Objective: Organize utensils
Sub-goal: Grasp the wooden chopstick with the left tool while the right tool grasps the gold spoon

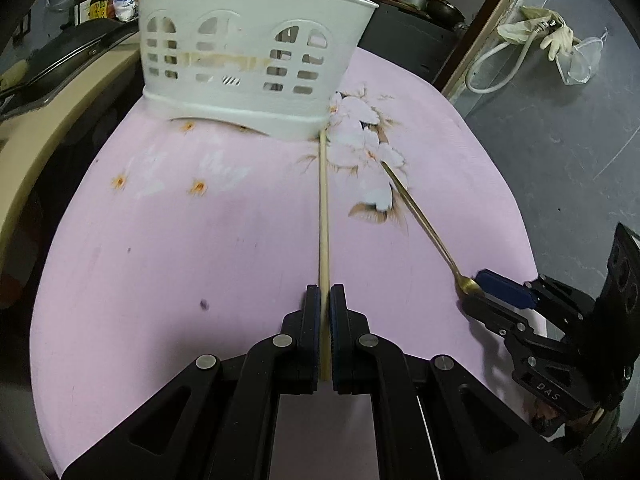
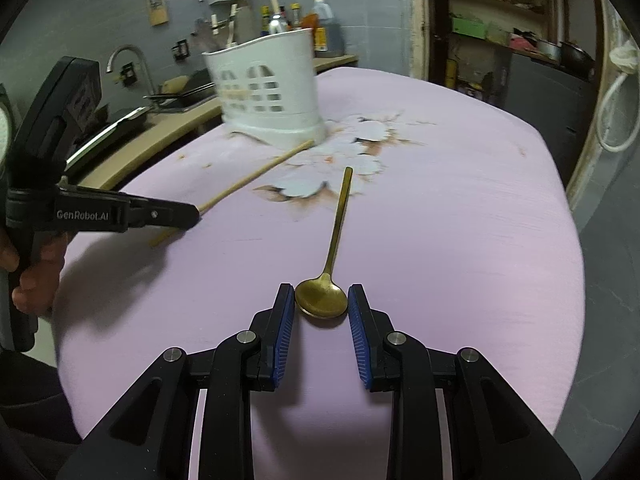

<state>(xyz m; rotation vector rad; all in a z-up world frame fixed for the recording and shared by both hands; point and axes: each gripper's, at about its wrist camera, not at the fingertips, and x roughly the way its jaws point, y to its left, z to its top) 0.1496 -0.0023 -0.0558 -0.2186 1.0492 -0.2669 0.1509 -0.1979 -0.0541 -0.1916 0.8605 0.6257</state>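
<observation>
Table (image 1: 160, 280) fills most of both views, its top covered in pink cloth printed with pale flowers and brown leaves. Counter (image 2: 132, 160) runs along its far left side, with a dark pan (image 1: 60, 68) lying on it and bottles (image 2: 320, 28) standing behind.

At the far end of the table stands a white plastic basket (image 1: 248, 56) with window-shaped cutouts in its wall; a metal utensil and a pale stick show above its rim.

The left gripper (image 1: 325, 308) is clamped on a long wooden chopstick (image 1: 323, 208), which runs straight ahead from between the pads, its far tip reaching the foot of the basket. A hand (image 2: 36, 276) holds this gripper's handle at the left edge of the right wrist view.

The right gripper (image 2: 322, 308) stands with its blue pads apart on either side of the bowl of a gold spoon (image 2: 334, 248). The spoon lies flat on the cloth to the right of the chopstick, handle pointing toward the flowers; whether the pads touch the bowl I cannot tell.
</observation>
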